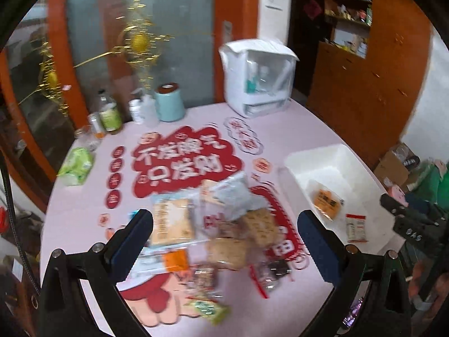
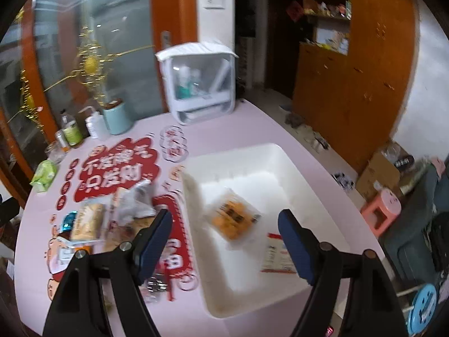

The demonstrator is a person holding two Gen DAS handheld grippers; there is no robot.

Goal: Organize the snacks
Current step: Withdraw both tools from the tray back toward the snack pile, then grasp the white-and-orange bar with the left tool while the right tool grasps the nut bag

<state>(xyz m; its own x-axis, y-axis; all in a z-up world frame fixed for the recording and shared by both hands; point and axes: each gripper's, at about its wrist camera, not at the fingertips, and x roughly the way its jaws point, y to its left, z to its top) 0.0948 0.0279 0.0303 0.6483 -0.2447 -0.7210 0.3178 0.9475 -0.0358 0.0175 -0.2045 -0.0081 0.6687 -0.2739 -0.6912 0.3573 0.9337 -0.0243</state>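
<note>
Hovering above the table [image 2: 252, 123], the right gripper [image 2: 224, 238] has its jaws spread wide with nothing between the pads; the left gripper [image 1: 224, 241] is likewise wide open and empty. Directly below the right gripper sits the white bin [image 2: 275, 151], holding one orange snack packet [image 2: 233, 219]. A red-and-white sachet [image 2: 276, 255] lies on the table just beside the bin's right wall, outside it. Below the left gripper lies the snack pile [image 1: 221, 224]: a loose heap of overlapping packets on the printed mat, left of the bin. Motion blur prevents reading individual labels.

Judged step: between placements, one packet binned and the pile unsorted. The next move calls for selecting a single top packet, lowering with the jaws straddling its narrow dimension, and closing on that packet alone, without catching its neighbours.
</note>
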